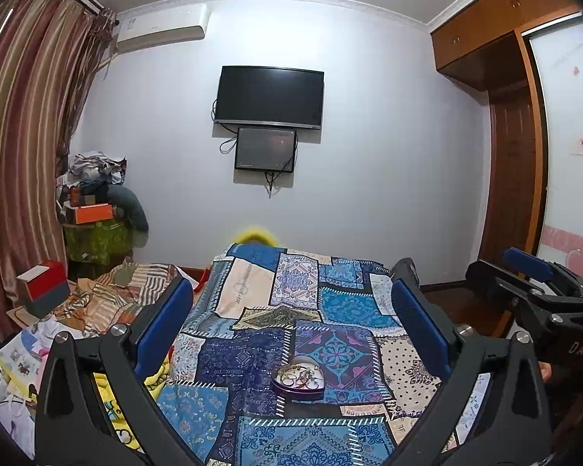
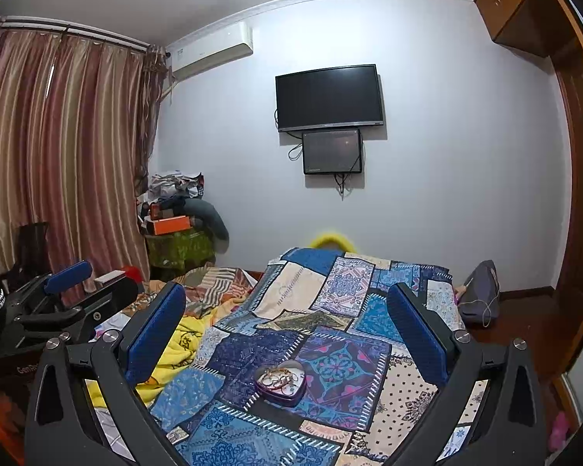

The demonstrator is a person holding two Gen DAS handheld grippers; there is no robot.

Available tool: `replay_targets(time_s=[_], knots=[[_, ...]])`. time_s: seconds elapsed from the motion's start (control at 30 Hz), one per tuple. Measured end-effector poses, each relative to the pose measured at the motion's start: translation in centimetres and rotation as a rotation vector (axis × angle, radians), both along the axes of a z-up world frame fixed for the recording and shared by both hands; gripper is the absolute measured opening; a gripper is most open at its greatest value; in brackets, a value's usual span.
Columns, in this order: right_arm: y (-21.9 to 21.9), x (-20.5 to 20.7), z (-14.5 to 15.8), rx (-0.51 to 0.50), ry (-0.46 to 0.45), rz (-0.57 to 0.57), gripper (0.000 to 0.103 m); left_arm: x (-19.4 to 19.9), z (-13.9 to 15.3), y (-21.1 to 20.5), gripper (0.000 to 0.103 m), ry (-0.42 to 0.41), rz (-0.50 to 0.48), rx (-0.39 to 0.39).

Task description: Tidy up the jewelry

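Observation:
A small heart-shaped tin [image 1: 298, 378] lies on the patchwork bedspread [image 1: 252, 349], holding a tangle of rings and bracelets [image 1: 299, 376]. It also shows in the right wrist view [image 2: 279, 381]. My left gripper [image 1: 289, 318] is open and empty, held above and short of the tin, which lies between its fingers in the view. My right gripper [image 2: 285, 318] is open and empty, likewise above the tin. The right gripper shows at the right edge of the left wrist view [image 1: 540, 291]; the left gripper shows at the left of the right wrist view [image 2: 74, 291].
A blue patchwork cloth covers the bed. Yellow and striped bedding [image 2: 198, 310] is bunched at its left. Boxes and papers [image 1: 42, 291] lie further left, with a clutter pile [image 1: 97, 209] by the curtain. A grey bag [image 2: 482, 291] sits at the bed's right. A wardrobe [image 1: 517, 155] stands right.

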State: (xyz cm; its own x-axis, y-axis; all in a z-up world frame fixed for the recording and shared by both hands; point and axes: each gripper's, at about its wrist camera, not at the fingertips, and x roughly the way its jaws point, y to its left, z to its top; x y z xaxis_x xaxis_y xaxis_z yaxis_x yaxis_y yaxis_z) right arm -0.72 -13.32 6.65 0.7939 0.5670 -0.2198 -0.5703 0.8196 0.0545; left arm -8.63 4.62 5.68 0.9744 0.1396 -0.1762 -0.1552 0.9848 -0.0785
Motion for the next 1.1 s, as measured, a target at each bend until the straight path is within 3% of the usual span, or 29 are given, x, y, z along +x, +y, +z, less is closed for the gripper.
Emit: replay_targets(time_s=[1.1], knots=[[-0.30,0.33,0.09,-0.004,0.022,0.002,0.103,0.82,-0.47,0.04,0.102,0.024,-0.041,-0.010]])
